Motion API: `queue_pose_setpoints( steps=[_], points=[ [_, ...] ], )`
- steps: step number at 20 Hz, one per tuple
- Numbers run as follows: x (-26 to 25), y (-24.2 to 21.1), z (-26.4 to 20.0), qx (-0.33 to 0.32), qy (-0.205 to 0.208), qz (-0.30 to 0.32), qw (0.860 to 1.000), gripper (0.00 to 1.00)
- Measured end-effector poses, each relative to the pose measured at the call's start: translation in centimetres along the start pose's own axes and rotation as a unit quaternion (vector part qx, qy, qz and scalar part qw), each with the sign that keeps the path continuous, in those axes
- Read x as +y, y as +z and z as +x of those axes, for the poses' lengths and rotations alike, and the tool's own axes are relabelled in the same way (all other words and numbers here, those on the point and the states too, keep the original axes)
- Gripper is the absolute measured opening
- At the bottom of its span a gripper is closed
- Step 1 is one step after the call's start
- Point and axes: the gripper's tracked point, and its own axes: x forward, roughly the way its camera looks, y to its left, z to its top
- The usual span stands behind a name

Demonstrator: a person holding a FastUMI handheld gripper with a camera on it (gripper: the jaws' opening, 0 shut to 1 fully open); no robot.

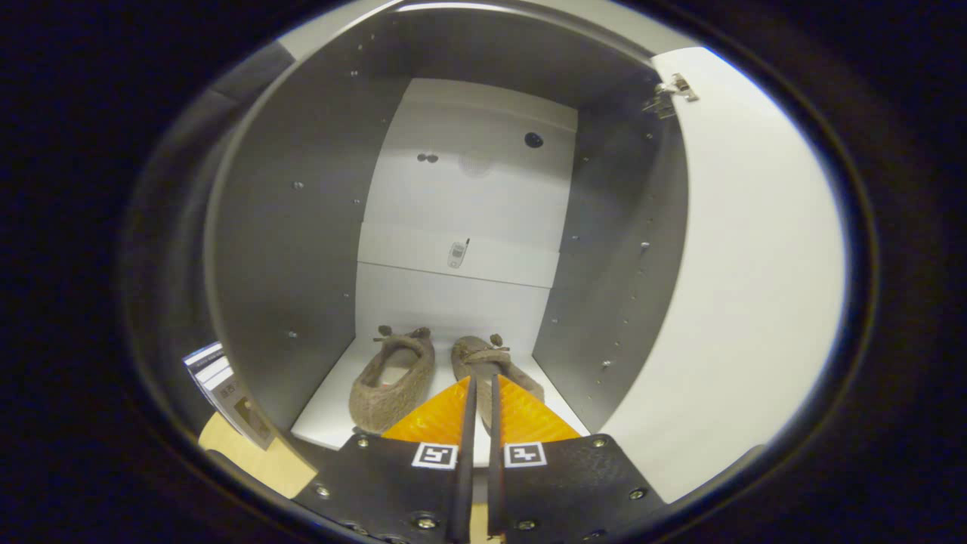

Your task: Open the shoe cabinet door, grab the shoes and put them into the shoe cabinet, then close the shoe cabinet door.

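We saw our gripper (pixel 480 393) nearly together, holding nothing; just ahead, two shoes (pixel 393 381) looked soft and light, best pinched at the heel rim.

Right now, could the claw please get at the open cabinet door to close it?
Probably yes: the claw, nearly shut, is pinching the right slipper's heel; once released, the open door stands unobstructed beside it.

white cabinet shelf (pixel 325 415), 2 brown shoes (pixel 393 381)
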Motion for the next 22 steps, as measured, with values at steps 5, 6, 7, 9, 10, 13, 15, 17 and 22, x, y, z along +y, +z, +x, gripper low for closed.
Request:
queue_pose_setpoints(
  steps=[5, 6, 7, 9, 10, 13, 15, 17, 22],
  points=[
    [-1.1, 0.6, -7.3, -0.016, -0.003, 0.014, 1.0, 0.08],
    [-1.5, 0.7, -8.6, -0.018, -0.002, 0.015, 1.0, 0.09],
    [-1.9, 0.8, -9.9, -0.022, -0.003, 0.018, 1.0, 0.09],
    [-2.6, 1.2, -11.7, -0.029, -0.003, 0.021, 0.999, 0.08],
    [-3.2, 1.5, -12.7, -0.034, -0.003, 0.022, 0.999, 0.08],
    [-5.1, 2.0, -15.8, -0.049, 0.007, 0.026, 0.998, 0.08],
    [-6.6, 2.5, -18.5, -0.056, 0.02, 0.03, 0.998, 0.08],
    [-8.2, 2.6, -20.7, -0.062, 0.029, 0.033, 0.997, 0.09],
    [-13.0, 2.6, -26.2, -0.079, 0.048, 0.035, 0.995, 0.11]
  ],
)
